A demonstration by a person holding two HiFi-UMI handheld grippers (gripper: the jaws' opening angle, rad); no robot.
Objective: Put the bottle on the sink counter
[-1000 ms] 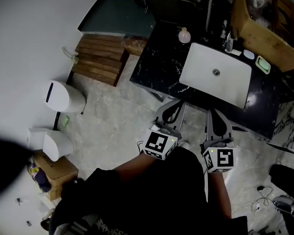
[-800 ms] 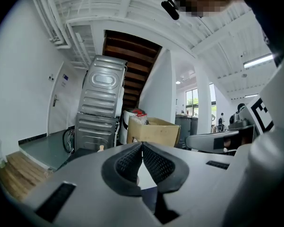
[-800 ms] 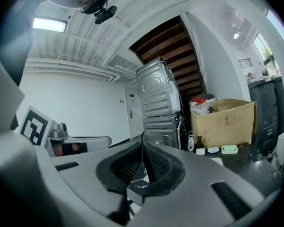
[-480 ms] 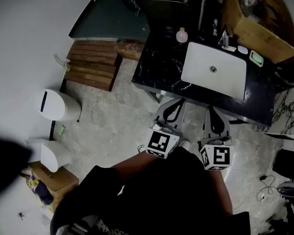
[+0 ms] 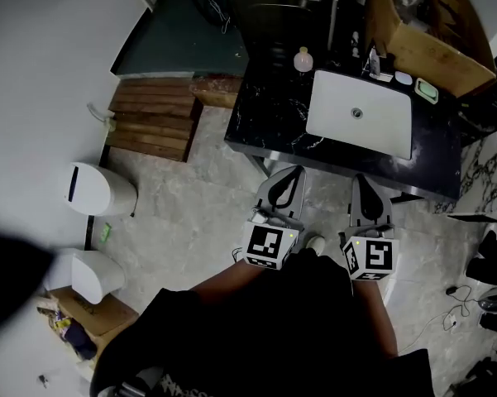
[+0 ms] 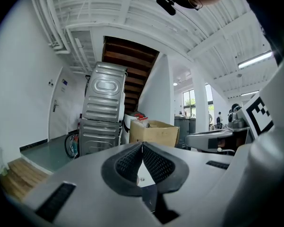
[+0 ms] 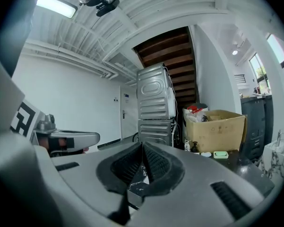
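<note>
Pale stone floor runs up to a black marble sink counter (image 5: 269, 118) holding a white rectangular sink basin (image 5: 384, 131). We hold the left gripper (image 5: 291, 174) and right gripper (image 5: 365, 180) in front of the basin, both pressed together on nothing. A small pale round bottle (image 5: 303, 59) stands on the counter behind the basin's left corner. We judge it already placed; taking it up again would call for a reach with spread jaws.
</note>
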